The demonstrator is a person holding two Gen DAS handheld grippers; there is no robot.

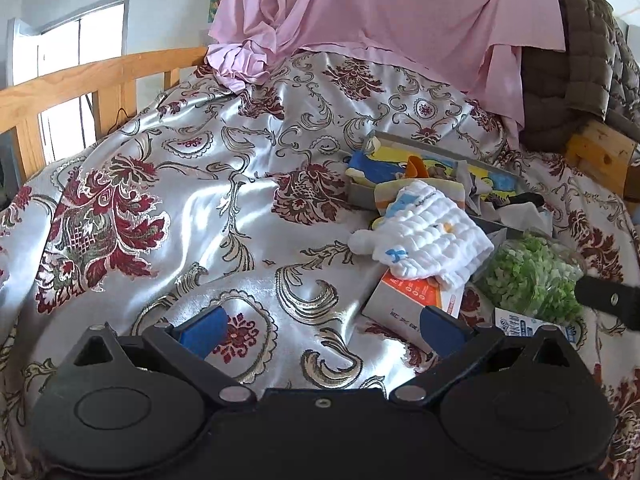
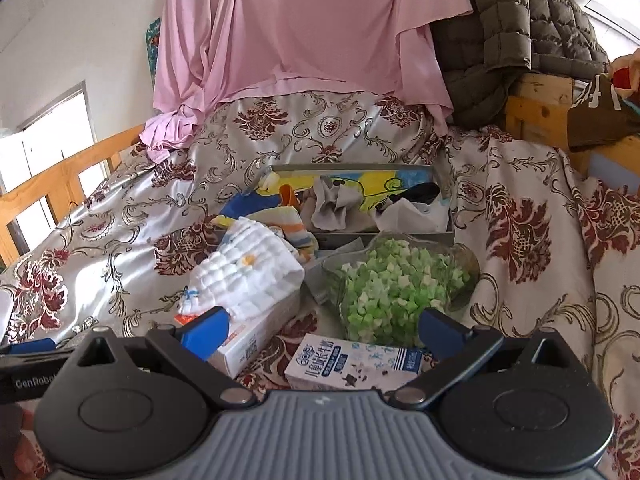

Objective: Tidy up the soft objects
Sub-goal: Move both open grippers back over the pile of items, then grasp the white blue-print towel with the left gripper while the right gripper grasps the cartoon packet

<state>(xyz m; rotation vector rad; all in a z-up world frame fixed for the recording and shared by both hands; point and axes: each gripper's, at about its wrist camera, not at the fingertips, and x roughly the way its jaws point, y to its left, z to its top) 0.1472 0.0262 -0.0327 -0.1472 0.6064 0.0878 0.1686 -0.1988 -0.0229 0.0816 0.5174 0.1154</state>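
Observation:
A white quilted cloth (image 1: 424, 236) (image 2: 248, 268) lies draped over an orange-and-white carton (image 1: 412, 300) (image 2: 248, 340) on the bed. Behind it a grey box (image 1: 440, 168) (image 2: 400, 170) with a cartoon lining holds striped, grey and black soft items (image 2: 332, 204). My left gripper (image 1: 320, 330) is open over the bedspread, left of the carton. My right gripper (image 2: 320, 330) is open too, low over a small milk carton (image 2: 352, 364), with the cloth at its left finger.
A clear bag of green and white pieces (image 2: 396, 288) (image 1: 532, 272) lies right of the cloth. A pink sheet (image 2: 304, 28) and a brown quilted jacket (image 2: 516, 40) hang behind. A wooden rail (image 1: 80, 80) runs along the left edge of the floral bedspread (image 1: 200, 200).

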